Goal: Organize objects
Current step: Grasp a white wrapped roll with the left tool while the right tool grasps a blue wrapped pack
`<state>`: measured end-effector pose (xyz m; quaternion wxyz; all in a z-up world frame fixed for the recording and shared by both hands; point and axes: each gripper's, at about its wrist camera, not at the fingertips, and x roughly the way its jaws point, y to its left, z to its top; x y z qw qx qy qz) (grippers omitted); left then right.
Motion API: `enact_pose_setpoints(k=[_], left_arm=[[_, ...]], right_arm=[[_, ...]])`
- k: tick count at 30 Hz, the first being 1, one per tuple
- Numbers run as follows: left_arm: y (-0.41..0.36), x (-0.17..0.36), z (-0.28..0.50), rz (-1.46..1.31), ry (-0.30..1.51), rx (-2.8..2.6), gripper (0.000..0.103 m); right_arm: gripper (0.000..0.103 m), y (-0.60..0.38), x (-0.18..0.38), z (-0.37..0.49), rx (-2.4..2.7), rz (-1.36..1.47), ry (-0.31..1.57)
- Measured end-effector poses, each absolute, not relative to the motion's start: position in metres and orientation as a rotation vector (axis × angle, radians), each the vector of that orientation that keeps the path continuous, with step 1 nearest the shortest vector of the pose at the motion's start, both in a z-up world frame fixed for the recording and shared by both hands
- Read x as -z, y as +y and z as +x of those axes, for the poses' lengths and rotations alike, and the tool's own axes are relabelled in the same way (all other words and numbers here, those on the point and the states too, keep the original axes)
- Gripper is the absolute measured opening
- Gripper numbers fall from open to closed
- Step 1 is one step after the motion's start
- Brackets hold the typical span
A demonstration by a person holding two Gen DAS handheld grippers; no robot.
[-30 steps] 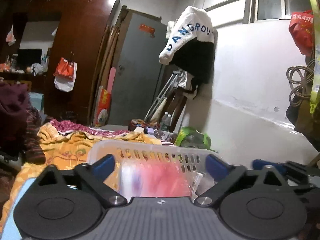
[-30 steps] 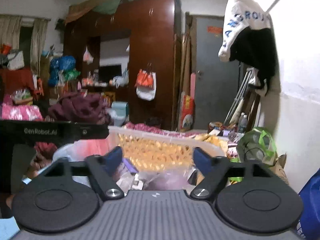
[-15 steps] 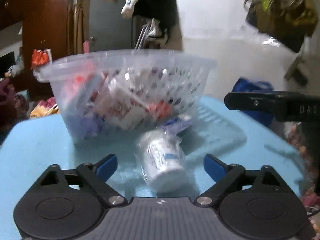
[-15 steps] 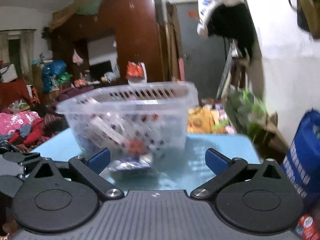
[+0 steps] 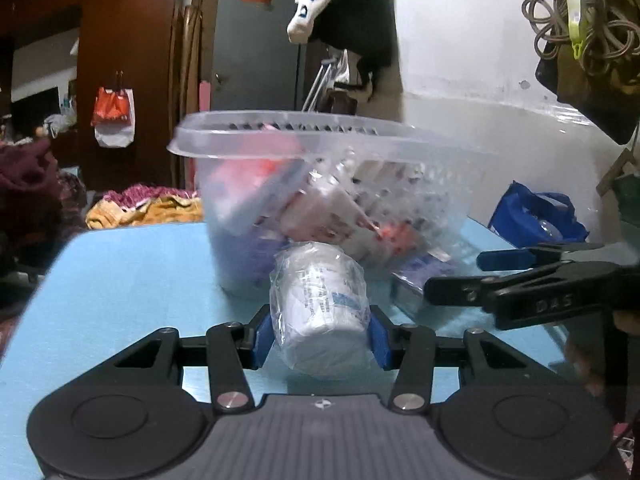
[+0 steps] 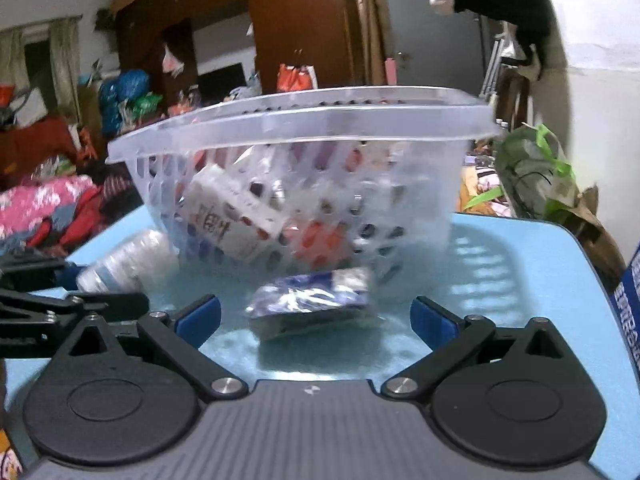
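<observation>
A clear plastic basket (image 5: 328,140) full of boxes and packets stands on the light blue table (image 5: 120,272); it also shows in the right wrist view (image 6: 304,120). My left gripper (image 5: 318,338) is shut on a white bottle wrapped in clear plastic (image 5: 320,300), lying on the table in front of the basket; the bottle also shows in the right wrist view (image 6: 128,256). My right gripper (image 6: 316,316) is open, its blue pads on either side of a blue-and-white packet (image 6: 312,300) lying on the table against the basket. The right gripper also shows in the left wrist view (image 5: 532,284).
A blue bag (image 5: 536,216) sits past the table's right edge, and a green bag (image 6: 532,168) behind the table. A wardrobe (image 6: 304,24), a grey door (image 5: 256,44) and piles of clothes (image 6: 44,204) fill the room behind.
My left gripper has closed on the white bottle. My right gripper has moved forward, so the blue-and-white packet now lies between its open fingers. Both views are closer to the basket.
</observation>
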<state>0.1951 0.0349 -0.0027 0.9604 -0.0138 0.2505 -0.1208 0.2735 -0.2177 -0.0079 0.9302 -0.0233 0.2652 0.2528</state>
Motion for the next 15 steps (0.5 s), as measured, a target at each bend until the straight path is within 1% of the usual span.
enact_pose_setpoints(k=[4, 5, 6, 7, 8, 15], left_arm=[[0.032, 0.007, 0.195, -0.033, 0.507, 0.267, 0.053], [0.032, 0.009, 0.198, -0.033, 0.511, 0.271, 0.053], [0.033, 0.011, 0.201, -0.038, 0.521, 0.277, 0.053], [0.035, 0.011, 0.202, -0.056, 0.524, 0.287, 0.053], [0.037, 0.010, 0.201, -0.070, 0.517, 0.290, 0.053], [0.039, 0.011, 0.195, -0.083, 0.474, 0.301, 0.053]], right_arm=[[0.103, -0.201, 0.010, 0.281, -0.487, -0.122, 0.571], [0.100, -0.200, 0.010, 0.282, -0.483, -0.130, 0.577], [0.095, -0.200, 0.010, 0.282, -0.489, -0.134, 0.582], [0.081, -0.200, 0.011, 0.281, -0.497, -0.134, 0.588], [0.079, -0.202, 0.011, 0.279, -0.494, -0.128, 0.593], [0.079, -0.223, 0.006, 0.258, -0.522, -0.048, 0.502]])
